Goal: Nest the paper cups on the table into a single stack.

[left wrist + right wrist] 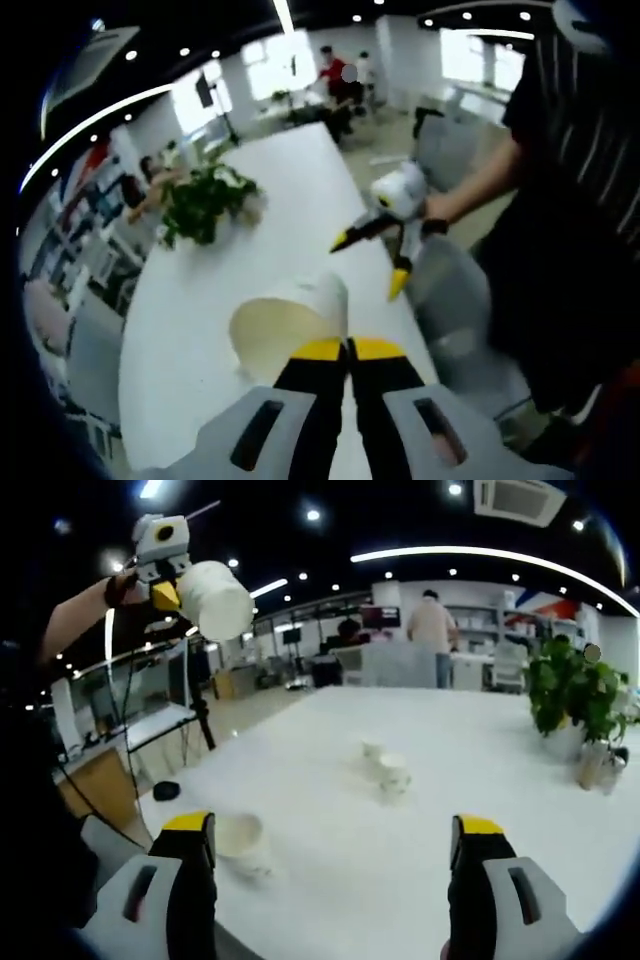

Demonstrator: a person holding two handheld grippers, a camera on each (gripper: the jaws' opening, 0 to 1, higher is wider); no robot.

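Note:
My left gripper [349, 349] is shut on the rim of a white paper cup [285, 325], whose mouth faces the camera. In the right gripper view that left gripper [168, 593] is raised at the upper left, holding the cup [215, 600] in the air above the table edge. My right gripper [333, 827] stands wide open with nothing between its jaws. It also appears, held in a person's hand, open over the table's right side [369, 264]. Two small cups [372, 748] [394, 772] stand mid-table. Another cup [240, 840] sits close to the right gripper's left jaw.
A long white table [470, 740] carries a potted green plant [570, 690] [205, 200] near one side. A small dark object [166, 791] lies by the table's edge. Chairs, desks and people stand in the office behind.

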